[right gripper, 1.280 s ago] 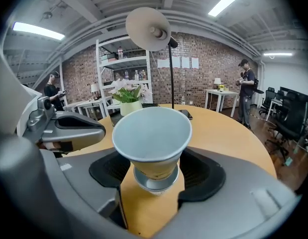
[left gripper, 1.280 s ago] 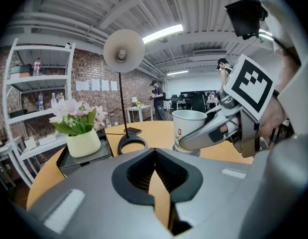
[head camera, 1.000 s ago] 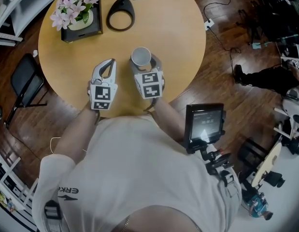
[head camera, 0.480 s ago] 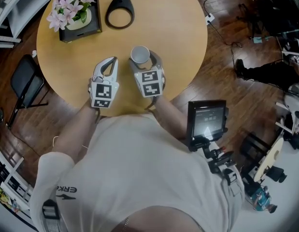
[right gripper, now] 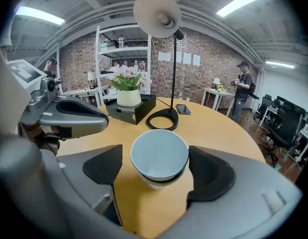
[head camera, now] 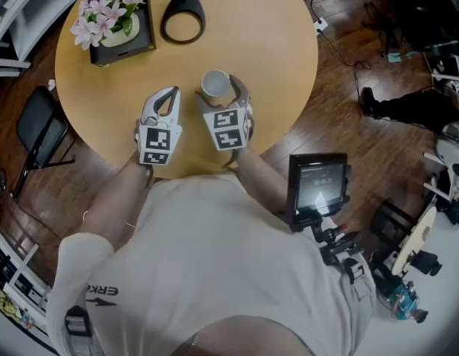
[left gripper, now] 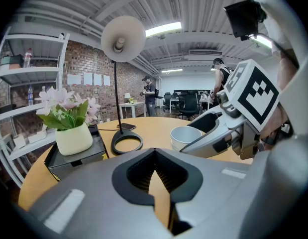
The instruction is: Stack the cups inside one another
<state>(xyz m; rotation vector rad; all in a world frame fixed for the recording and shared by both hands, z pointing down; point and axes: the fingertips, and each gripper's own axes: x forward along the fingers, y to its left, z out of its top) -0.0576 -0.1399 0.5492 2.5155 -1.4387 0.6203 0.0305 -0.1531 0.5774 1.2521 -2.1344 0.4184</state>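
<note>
Head view: round counter.

- Far-left edge: flower pot on a black tray.
- Left hand-held gripper sits over the near edge. Its jaws are together, with nothing between them.
- Lamp base, a black ring, is at the far edge.
- Cups: one white cup nested inside another, upright on the counter, just right of its middle and toward the near edge.
- Right hand-held gripper straddles the stack. Its jaws are opening, both pads stand clear of the cup walls, and the stack rests on the counter between them.
</note>
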